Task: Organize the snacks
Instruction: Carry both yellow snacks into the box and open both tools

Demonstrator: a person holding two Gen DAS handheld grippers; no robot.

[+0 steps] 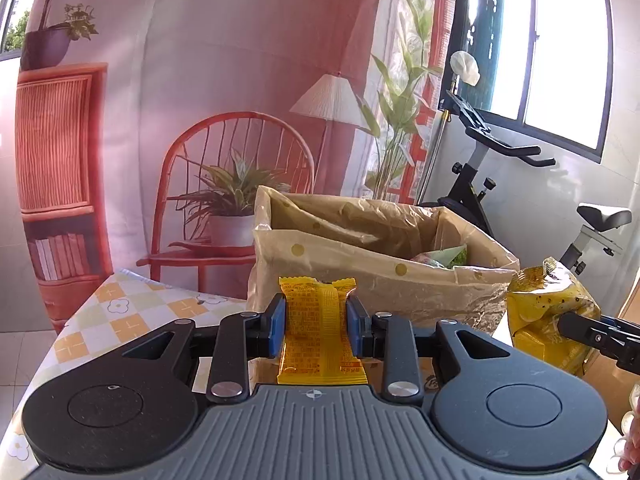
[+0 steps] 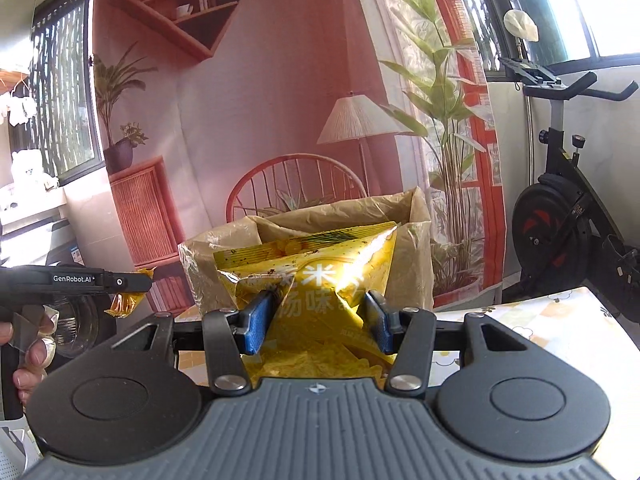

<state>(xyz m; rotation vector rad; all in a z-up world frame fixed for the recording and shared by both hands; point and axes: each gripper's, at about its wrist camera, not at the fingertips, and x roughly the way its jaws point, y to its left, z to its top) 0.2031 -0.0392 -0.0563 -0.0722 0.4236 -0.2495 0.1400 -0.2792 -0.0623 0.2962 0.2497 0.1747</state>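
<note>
Snack packs in view: two, namely one small orange pack (image 1: 320, 332) at 6 o'clock and one large yellow bag (image 2: 320, 280). Grippers: two, one left gripper (image 1: 316, 322) and one right gripper (image 2: 320, 322). Lined boxes: one box (image 1: 372, 272) at 12 o'clock, on one table (image 1: 120, 320).
</note>
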